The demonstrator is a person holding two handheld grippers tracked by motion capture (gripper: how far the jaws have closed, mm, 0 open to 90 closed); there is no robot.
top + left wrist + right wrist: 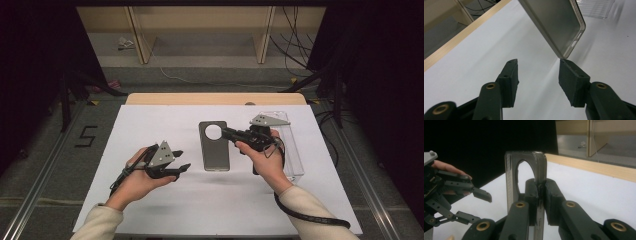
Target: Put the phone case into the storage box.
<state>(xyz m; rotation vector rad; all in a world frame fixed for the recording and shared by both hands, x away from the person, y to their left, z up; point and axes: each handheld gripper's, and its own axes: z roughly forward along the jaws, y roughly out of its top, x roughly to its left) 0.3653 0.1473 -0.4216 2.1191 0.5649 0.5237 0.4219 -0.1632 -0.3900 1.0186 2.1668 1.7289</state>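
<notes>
Item: grey phone case (215,146), soft-looking, with a round camera cut-out near its far end; it lay or hovered at the middle of the white desk (150,120), whether touching the surface could not be told. Right tool (231,134): jaws together, clamped on the case's edge wall beside the cut-out, as the right gripper view showed the pads (531,195) pressing either side of the thin rim of the case (525,170). Left tool (182,160): jaws apart with nothing between them, standing just short of the case's near corner (571,47), one pad (571,80) almost under it. Also present: a clear plastic box (292,150) at the right of the desk, beneath the right hand. Handling note, by judgement: the step in hand appeared to be taking a second hold. It would go best with the right tool keeping its pinch steady, and the left tool sliding in level so the near rim passed between its pads before closing; a soft wall could buckle if squeezed at the corner.
</notes>
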